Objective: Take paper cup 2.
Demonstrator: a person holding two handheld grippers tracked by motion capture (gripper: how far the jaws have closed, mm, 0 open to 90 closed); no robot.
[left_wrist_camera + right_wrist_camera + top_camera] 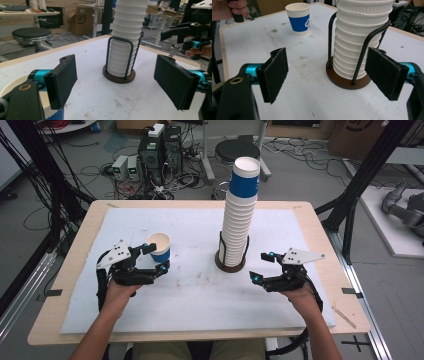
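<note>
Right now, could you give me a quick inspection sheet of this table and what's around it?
Surface: white mat on a wooden table, with small brown stains.
Job's things: tall stack of paper cups in a wire holder; single blue-and-white cup standing upright, apart from the stack.
Clutter: nothing seen on the mat.
Tools: left tool open, its jaws either side of the single cup, not pressing; right tool open, holding nothing.
Cables: tangled leads on the floor behind the table.
Surroundings: round stool, computer boxes, black frame posts.
</note>
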